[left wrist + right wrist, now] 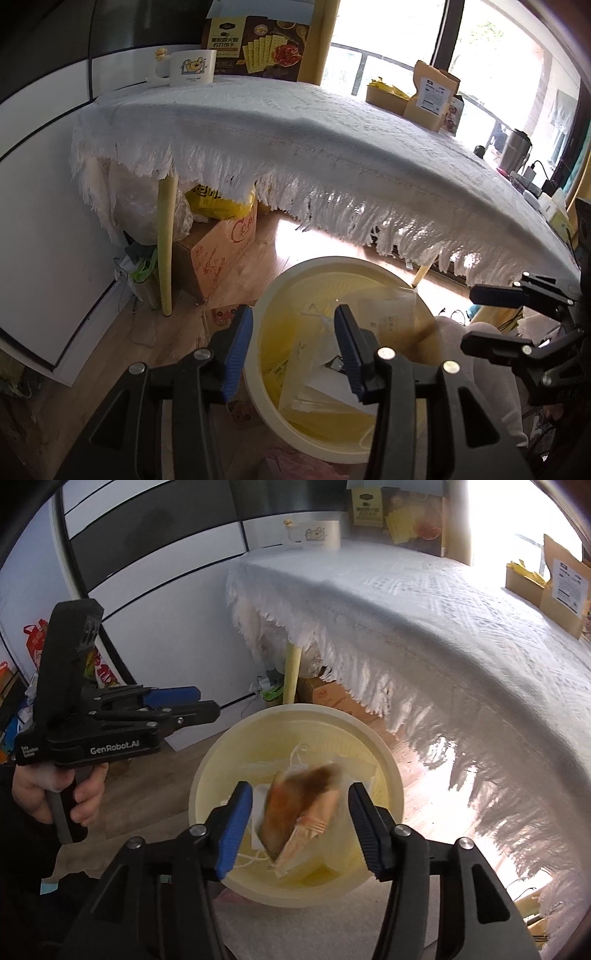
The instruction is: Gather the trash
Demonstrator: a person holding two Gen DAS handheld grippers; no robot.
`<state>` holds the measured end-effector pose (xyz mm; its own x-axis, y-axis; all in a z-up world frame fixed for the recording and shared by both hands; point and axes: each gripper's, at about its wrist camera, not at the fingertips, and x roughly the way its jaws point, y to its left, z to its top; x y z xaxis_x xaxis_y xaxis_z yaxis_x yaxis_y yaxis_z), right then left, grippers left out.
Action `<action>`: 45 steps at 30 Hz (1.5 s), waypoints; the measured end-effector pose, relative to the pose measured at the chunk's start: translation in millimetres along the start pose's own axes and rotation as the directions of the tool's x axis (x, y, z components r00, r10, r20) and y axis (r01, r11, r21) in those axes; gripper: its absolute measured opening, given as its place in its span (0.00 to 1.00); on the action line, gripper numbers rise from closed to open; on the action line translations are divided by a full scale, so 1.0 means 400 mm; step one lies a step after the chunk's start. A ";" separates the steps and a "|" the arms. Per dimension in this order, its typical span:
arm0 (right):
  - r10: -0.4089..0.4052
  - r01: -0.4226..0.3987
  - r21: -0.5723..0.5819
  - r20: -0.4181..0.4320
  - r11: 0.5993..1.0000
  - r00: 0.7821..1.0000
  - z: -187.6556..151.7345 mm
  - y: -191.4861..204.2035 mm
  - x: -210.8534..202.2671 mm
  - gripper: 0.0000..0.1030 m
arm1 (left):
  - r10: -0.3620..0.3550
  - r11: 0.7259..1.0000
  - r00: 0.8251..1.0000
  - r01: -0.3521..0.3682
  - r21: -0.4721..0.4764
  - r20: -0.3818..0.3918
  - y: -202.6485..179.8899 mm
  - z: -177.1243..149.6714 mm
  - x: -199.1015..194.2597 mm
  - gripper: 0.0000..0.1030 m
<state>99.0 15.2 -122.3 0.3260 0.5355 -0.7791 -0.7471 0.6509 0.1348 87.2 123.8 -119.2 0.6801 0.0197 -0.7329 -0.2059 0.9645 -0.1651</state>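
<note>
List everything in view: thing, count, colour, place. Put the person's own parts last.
Bin: one, cream, on the floor by the table.
Wrapper: one, orange-brown, blurred, over the bin between the right tongs' fingers.
Tablecloth: one, white, fringed, covering the table.
Mug: one, white, far table corner.
Cracker box: one, dark, behind the mug.
Cardboard box: one, brown, under the table.
Left tongs: black and blue, open.
Right tongs: black and blue, open.

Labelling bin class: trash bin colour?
Pale cream-yellow bin, clearest in the right wrist view.
</note>
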 end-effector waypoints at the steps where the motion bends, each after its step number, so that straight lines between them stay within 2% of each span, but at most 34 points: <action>1: 0.001 -0.001 0.001 0.001 1.000 1.000 -0.002 0.000 -0.002 0.61 | -0.001 1.000 1.000 0.001 0.003 0.003 -0.003 0.000 -0.004 0.45; 13: -0.032 0.030 0.037 0.056 0.999 0.998 -0.049 -0.034 -0.090 0.63 | -0.010 0.998 0.999 0.007 0.059 0.043 -0.076 0.008 -0.061 0.48; 28: -0.114 0.102 0.094 0.132 0.990 0.985 -0.113 -0.081 -0.234 0.63 | -0.090 0.985 0.991 0.074 0.156 0.095 -0.217 0.006 -0.126 0.53; 36: -0.170 0.149 0.121 0.179 0.981 0.969 -0.145 -0.098 -0.328 0.65 | -0.145 0.977 0.978 0.117 0.181 0.151 -0.270 0.011 -0.181 0.60; 40: -0.197 0.173 0.128 0.210 0.977 0.958 -0.153 -0.099 -0.380 0.66 | -0.146 0.975 0.973 0.110 0.195 0.180 -0.291 0.017 -0.211 0.63; 45: -0.233 0.202 0.144 0.250 0.969 0.940 -0.158 -0.098 -0.446 0.68 | -0.185 0.968 0.949 0.132 0.212 0.254 -0.310 0.024 -0.271 0.69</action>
<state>33.6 -139.7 -27.4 0.6249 0.4862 -0.6108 -0.5745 0.8162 0.0618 45.5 4.5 -12.9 0.8624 -0.0929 -0.4977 0.0397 0.9924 -0.1164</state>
